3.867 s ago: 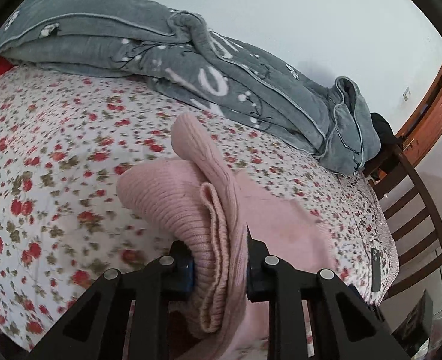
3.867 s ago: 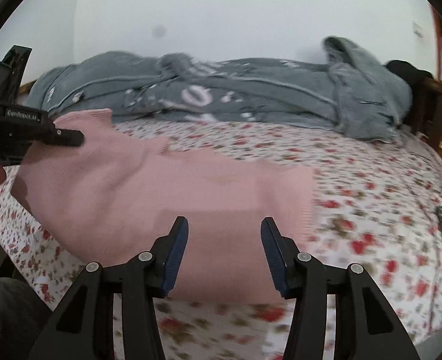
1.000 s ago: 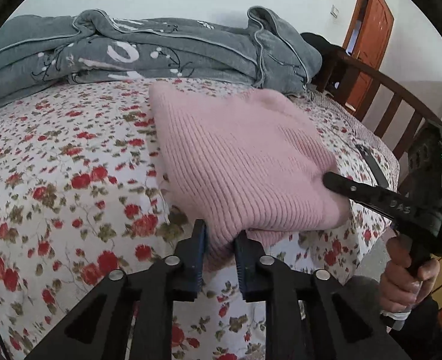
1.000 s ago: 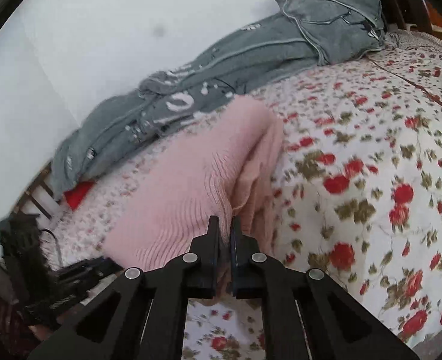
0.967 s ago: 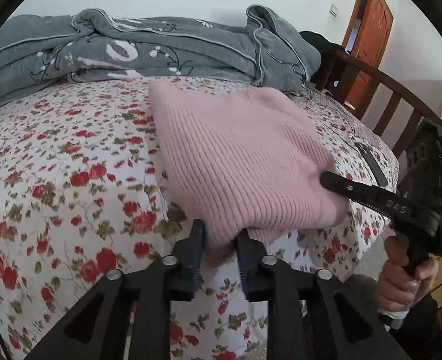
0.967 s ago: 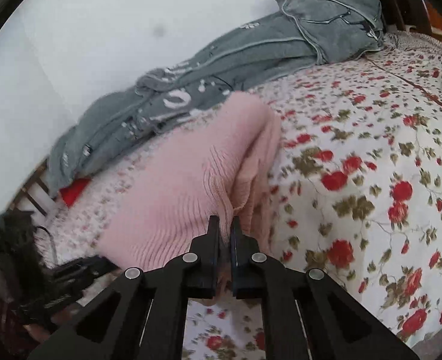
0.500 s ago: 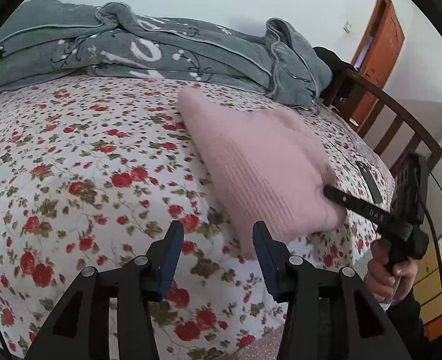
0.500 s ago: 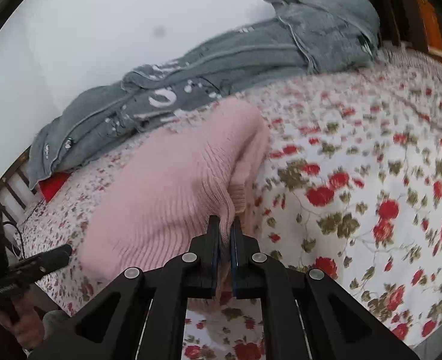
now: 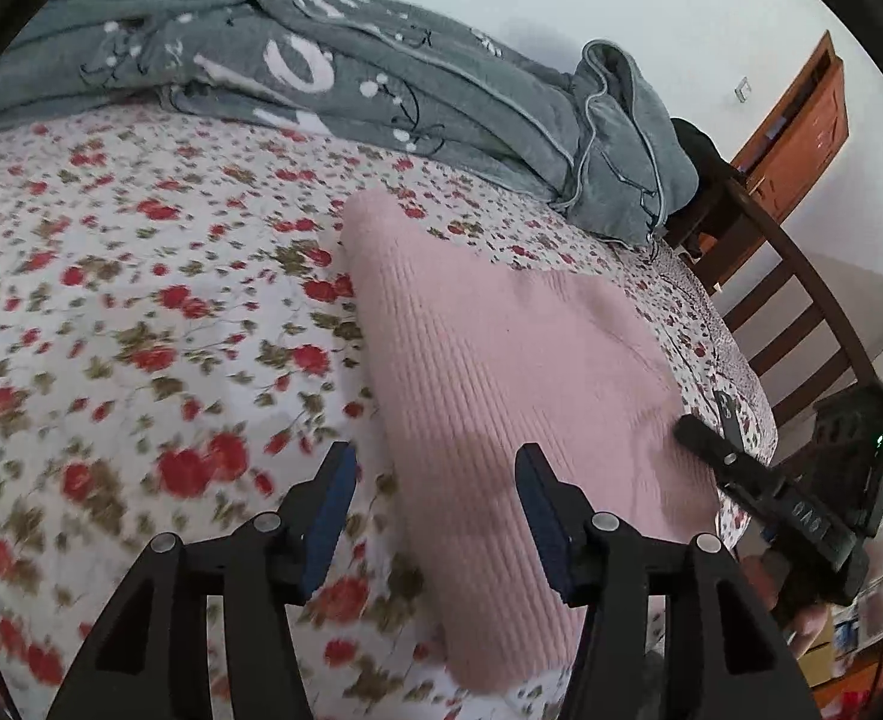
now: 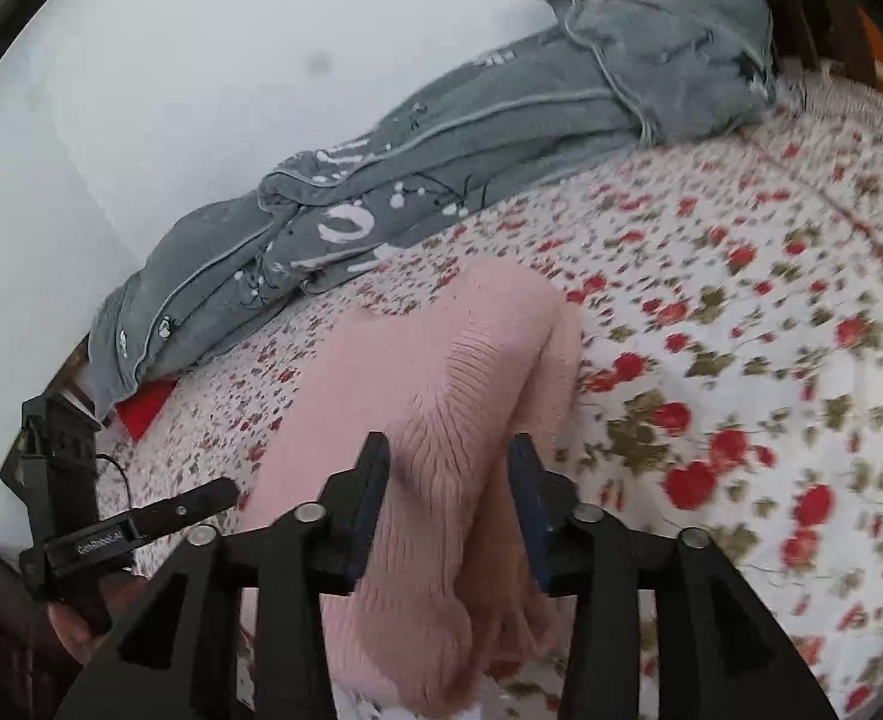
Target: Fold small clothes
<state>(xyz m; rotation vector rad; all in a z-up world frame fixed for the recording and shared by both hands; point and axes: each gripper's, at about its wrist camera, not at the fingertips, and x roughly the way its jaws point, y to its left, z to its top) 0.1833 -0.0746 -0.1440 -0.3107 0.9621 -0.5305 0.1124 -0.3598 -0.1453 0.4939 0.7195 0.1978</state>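
Observation:
A pink ribbed knit garment [image 9: 501, 372] lies folded on the floral bedsheet [image 9: 111, 300]; it also shows in the right wrist view [image 10: 435, 396]. My left gripper [image 9: 435, 498] is open and empty, its jaws apart above the garment's left near edge. My right gripper [image 10: 450, 492] is open, its jaws apart on either side of the garment's near right end, holding nothing. The right gripper [image 9: 765, 498] shows at the garment's right corner in the left wrist view. The left gripper [image 10: 117, 534] shows at the left in the right wrist view.
A grey blanket [image 9: 351, 78] is heaped along the far side of the bed by the wall. A dark wooden footboard [image 9: 795, 312] and an orange door [image 9: 801, 120] stand to the right. A dark phone-like thing [image 9: 726, 414] lies near the bed's right edge.
Both grippers were shut on the pink garment's near edge a second ago. The left opened first, and now the right has opened too. The garment lies released on the bed.

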